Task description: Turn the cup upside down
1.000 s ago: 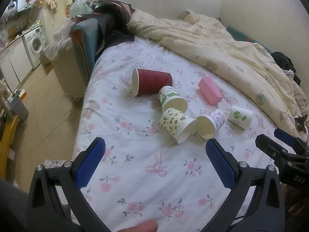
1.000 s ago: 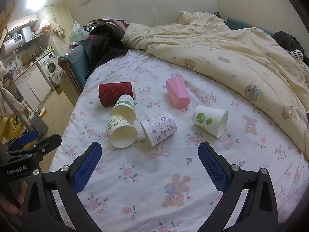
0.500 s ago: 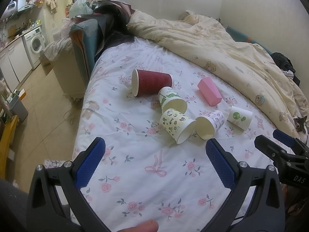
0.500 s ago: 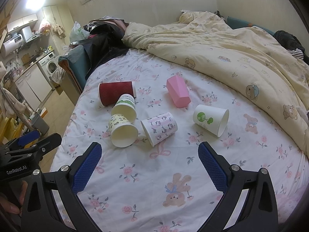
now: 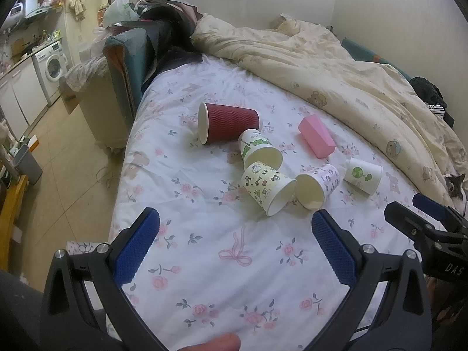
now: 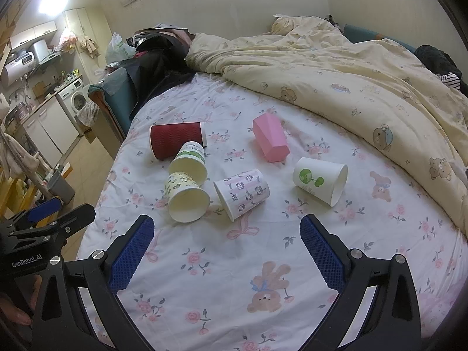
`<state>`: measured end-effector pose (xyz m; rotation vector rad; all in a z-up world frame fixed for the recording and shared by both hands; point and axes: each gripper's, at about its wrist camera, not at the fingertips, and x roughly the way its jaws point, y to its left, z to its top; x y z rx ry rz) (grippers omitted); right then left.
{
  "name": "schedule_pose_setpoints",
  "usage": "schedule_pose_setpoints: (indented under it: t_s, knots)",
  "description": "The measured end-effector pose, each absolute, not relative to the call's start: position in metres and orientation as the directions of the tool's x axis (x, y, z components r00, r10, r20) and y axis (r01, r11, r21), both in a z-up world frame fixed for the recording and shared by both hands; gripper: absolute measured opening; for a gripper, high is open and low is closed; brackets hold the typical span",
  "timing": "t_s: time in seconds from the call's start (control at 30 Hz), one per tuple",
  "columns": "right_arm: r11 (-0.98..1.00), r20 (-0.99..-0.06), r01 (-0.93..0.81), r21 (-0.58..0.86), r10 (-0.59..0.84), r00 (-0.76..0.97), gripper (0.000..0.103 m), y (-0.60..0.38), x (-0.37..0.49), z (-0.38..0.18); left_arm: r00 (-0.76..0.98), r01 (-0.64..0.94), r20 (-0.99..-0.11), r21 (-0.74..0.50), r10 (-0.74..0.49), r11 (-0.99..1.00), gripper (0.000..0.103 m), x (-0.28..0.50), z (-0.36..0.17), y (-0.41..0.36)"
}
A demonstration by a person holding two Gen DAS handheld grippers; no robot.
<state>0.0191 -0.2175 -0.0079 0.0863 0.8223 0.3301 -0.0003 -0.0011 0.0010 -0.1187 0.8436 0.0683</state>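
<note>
Both hand-held grippers, left (image 5: 235,235) and right (image 6: 226,241), hang wide open and empty near the bed's (image 6: 365,234) foot edge, all cups on their sides mid-bed; I worry that grabbing the yellow cup (image 5: 267,188) knocks the touching pink-print cup (image 5: 318,185) rolling on the soft sheet.

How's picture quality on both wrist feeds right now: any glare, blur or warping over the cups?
Left wrist: cups sharp and evenly lit, the red cup clear; fisheye bends the bed edge, dark vignette in the corners. Right wrist: a ceiling light blows out the top left, away from the cups; the red cup is crisp.
</note>
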Motion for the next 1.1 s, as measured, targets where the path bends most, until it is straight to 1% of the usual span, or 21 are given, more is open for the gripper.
schedule_pose_setpoints:
  t_s: [1.1]
  knots:
    - [0.946,-0.709,-0.252,0.206,0.322,0.628,0.102,-0.2177,0.0199,-0.0077,0.656,-0.108,-0.755,-0.078,0.012,0.991,0.103,0.0011,-0.0025,0.0024]
